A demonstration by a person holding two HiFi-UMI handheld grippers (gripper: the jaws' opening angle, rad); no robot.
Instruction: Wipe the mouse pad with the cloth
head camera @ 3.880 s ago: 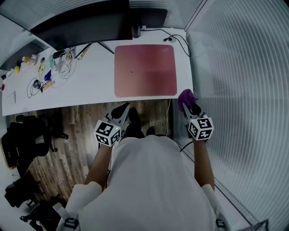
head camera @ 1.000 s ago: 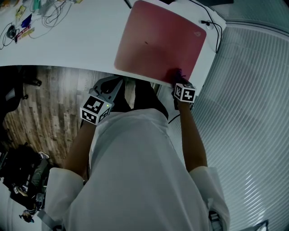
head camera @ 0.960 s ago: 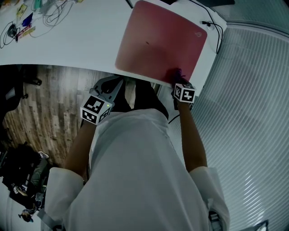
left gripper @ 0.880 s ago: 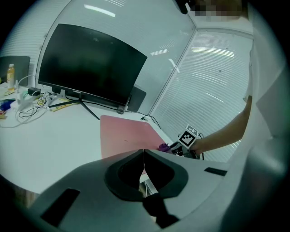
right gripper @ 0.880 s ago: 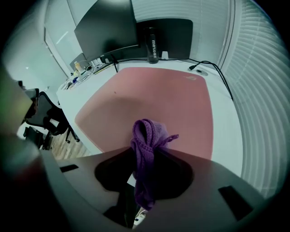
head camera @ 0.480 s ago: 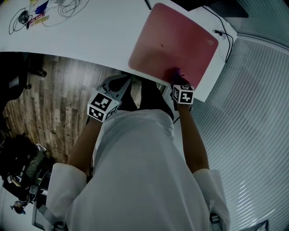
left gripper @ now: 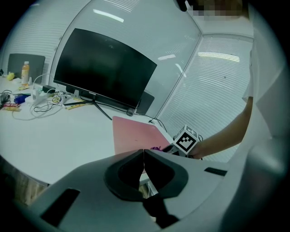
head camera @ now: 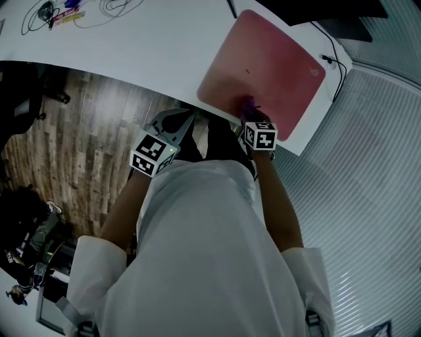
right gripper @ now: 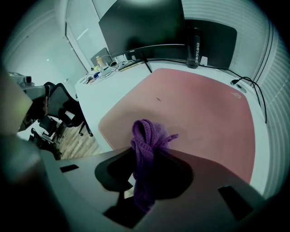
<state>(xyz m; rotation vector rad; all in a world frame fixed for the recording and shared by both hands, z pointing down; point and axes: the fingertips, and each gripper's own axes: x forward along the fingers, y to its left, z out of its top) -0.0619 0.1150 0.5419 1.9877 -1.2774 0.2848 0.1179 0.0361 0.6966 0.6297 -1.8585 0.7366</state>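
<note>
- 2 hand-held tongs show in the head view, both at the near edge of the white desk (head camera: 141,43).
- Right gripper (head camera: 250,116) (right gripper: 144,147): its jaws are clamped on a bunched purple cloth (right gripper: 146,135) (head camera: 248,103), which sticks up past the tips and hangs down between them.
- Pink mouse pad (head camera: 273,62) (right gripper: 199,102) lies at the desk's right end, with its near edge close along the desk's near edge.
- The cloth sits over the pad just inside the pad's near edge, about midway along it; whether it presses on the surface cannot be told.
- Left gripper (head camera: 184,120) (left gripper: 143,159): jaws closed together with nothing between them, held off the desk's near edge above the wooden floor (head camera: 79,125), well left of the pad.
- 1 dark monitor (left gripper: 104,68) (right gripper: 140,22) stands along the desk's far edge, with a dark bottle (right gripper: 193,47) beside it behind the pad.
- Loose cables (head camera: 105,8) and small items lie toward the far left corner.
- 1 thin black cable (head camera: 337,62) runs past the pad's right edge.
</note>
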